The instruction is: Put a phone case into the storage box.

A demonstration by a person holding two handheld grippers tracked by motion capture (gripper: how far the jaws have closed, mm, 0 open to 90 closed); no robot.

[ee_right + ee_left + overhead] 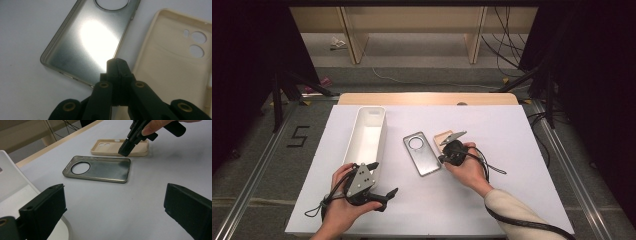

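Two phone cases lie open side up on a white worktop point(512, 200). The grey case point(422, 153) is the landmark. Just to its right lies the beige case point(175, 70). The right tool point(117, 65), jaws fully closed and empty, points at the grey case's right edge. The left tool point(115, 212), jaws wide apart and empty, hovers near it.

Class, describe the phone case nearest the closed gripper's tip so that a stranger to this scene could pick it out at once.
Start at the white table and find the long white bin on its left half. Right of it lie two phone cases side by side, under the shut right gripper. The grey phone case is metallic with one big round camera hole; the beige phone case has two small holes.
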